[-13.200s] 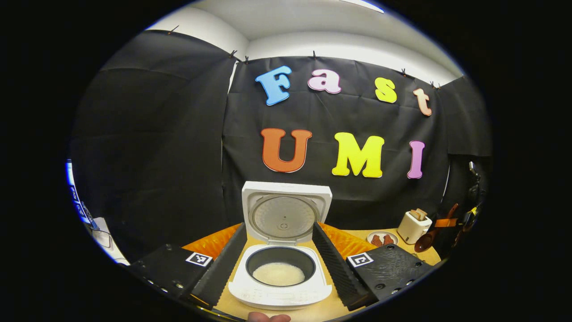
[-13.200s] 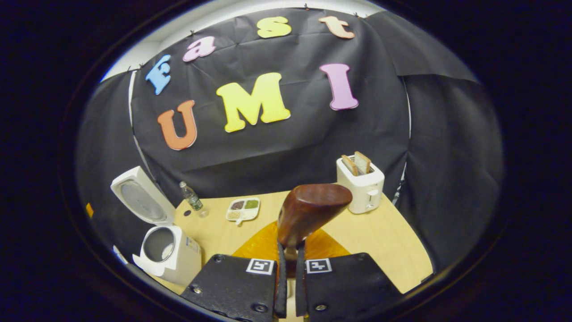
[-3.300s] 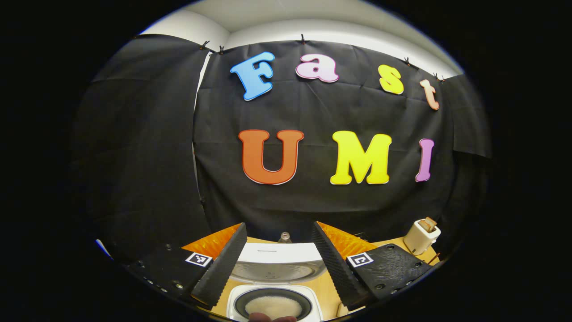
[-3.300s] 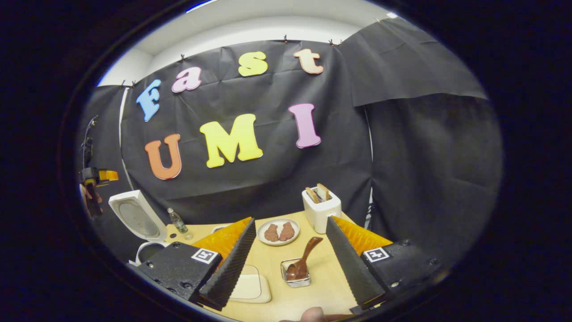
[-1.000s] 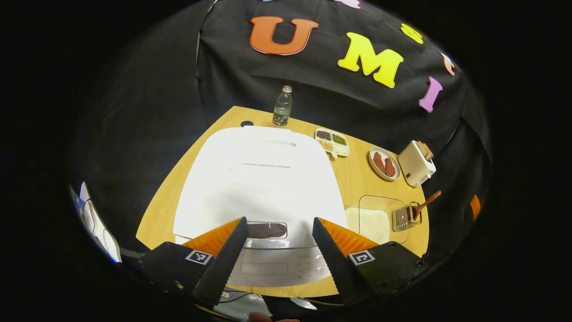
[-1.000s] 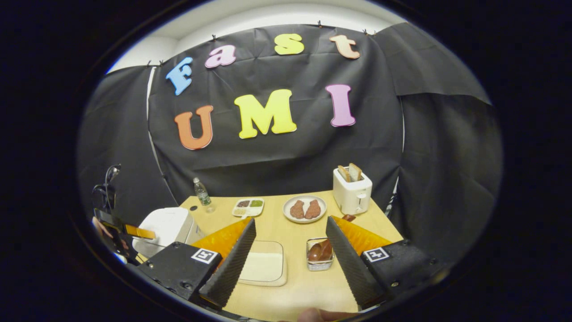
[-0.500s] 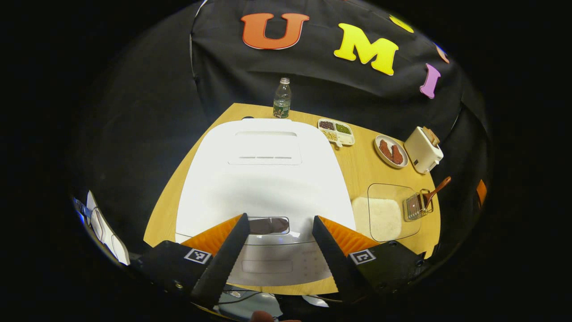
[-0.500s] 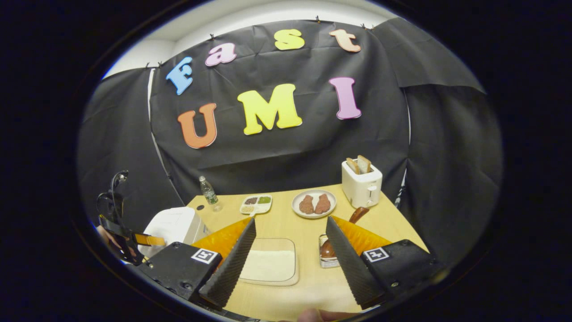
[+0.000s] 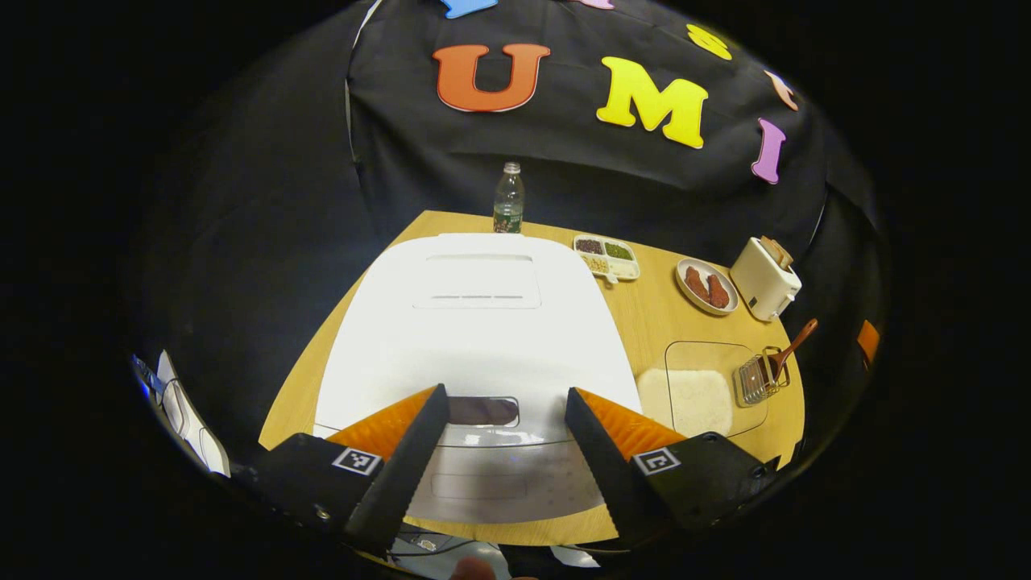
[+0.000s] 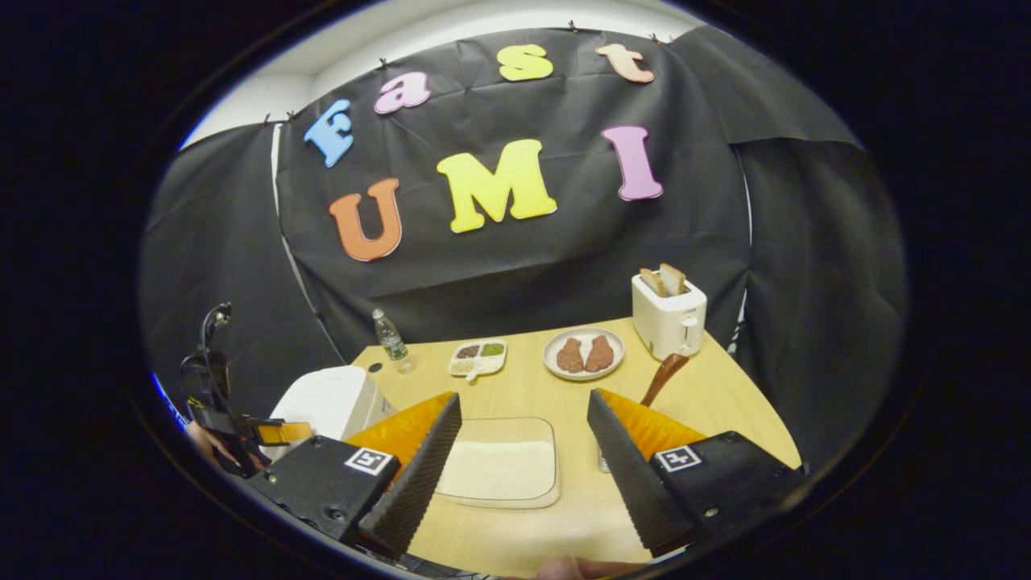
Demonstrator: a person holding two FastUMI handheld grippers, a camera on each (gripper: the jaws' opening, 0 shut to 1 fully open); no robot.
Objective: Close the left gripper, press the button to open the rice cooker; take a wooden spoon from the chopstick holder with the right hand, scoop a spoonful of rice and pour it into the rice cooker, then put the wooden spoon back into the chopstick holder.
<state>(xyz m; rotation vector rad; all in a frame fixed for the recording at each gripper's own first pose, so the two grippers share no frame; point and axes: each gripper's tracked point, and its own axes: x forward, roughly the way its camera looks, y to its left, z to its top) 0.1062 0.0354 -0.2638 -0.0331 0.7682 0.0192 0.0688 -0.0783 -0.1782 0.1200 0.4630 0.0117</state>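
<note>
In the left gripper view, the left gripper (image 9: 501,439) hangs low in the frame, jaws wide, over the closed white rice cooker (image 9: 475,338) at centre. At right on the wooden tabletop (image 9: 644,310), the brown wooden spoon (image 9: 793,342) leans in the wire chopstick holder (image 9: 757,380). In the right gripper view, the right gripper (image 10: 522,447) stands wide-jawed above a clear tray of rice (image 10: 503,469).

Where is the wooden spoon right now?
In the left gripper view the wooden spoon stands in the wire chopstick holder at the table's right edge, beside the rice tray, nearer than the toaster.
</note>
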